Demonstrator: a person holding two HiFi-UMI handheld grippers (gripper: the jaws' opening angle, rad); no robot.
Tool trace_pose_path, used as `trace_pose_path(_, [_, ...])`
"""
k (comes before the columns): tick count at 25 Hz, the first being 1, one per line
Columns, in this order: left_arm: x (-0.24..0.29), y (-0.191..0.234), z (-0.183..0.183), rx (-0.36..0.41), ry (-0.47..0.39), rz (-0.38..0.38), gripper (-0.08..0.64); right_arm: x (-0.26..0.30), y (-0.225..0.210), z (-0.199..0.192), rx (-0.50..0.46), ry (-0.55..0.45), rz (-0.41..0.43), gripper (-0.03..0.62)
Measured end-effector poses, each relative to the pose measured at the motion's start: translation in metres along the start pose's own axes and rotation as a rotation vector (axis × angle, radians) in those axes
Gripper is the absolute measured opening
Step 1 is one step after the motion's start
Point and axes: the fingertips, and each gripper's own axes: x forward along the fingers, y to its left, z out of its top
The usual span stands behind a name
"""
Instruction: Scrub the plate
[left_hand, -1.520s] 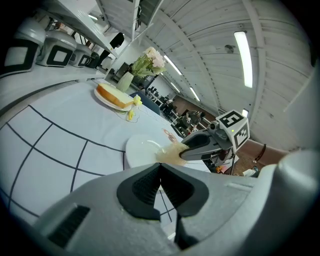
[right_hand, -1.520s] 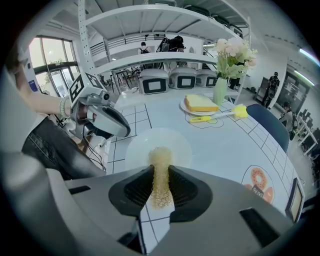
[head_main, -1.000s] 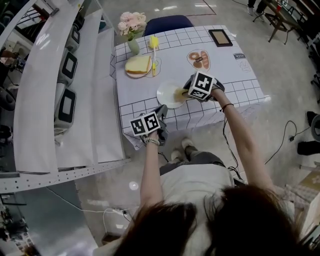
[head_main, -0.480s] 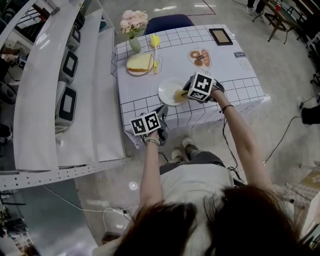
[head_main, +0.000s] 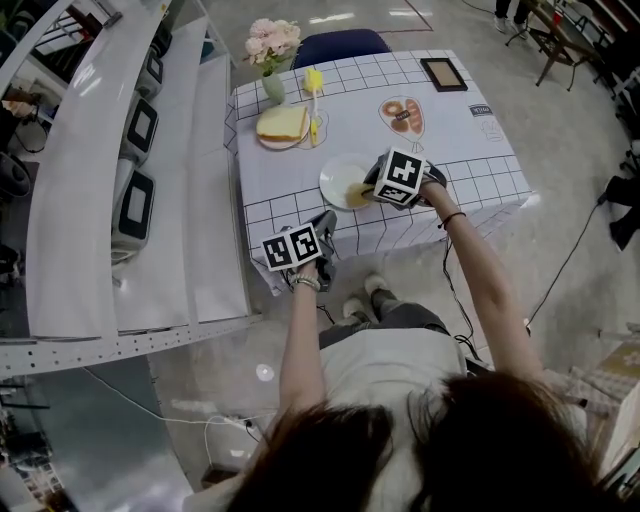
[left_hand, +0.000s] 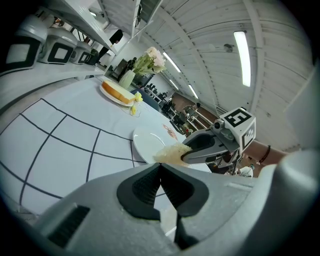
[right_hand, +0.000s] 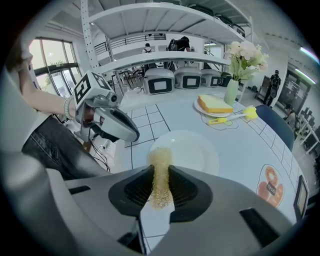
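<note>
right tool (right_hand: 160, 186) slid scourer (right_hand: 160, 167) toward near rim | clamps scourer, plate (right_hand: 197, 150) beneath | left tool (left_hand: 161, 184) closed, empty

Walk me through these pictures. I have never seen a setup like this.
No robot: a person holds a hand-held gripper in each hand. One picture is from a camera on the person's head, looking down; the other two ride on the tools, looking along their jaws. The right hand-held gripper pinches a yellowish scrub pad, its tip at a white plate on the checked table. The left hand-held gripper is shut and empty. Farther back: bread, a yellow brush, a vase of flowers.
</note>
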Motion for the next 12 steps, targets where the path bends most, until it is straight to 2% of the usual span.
trace_pose_path(12, [-0.005, 0.003, 0.003, -0.001, -0.009, 0.002, 0.011, 0.006, 0.012, 0.013, -0.030, -0.008, 0.035, 0.080])
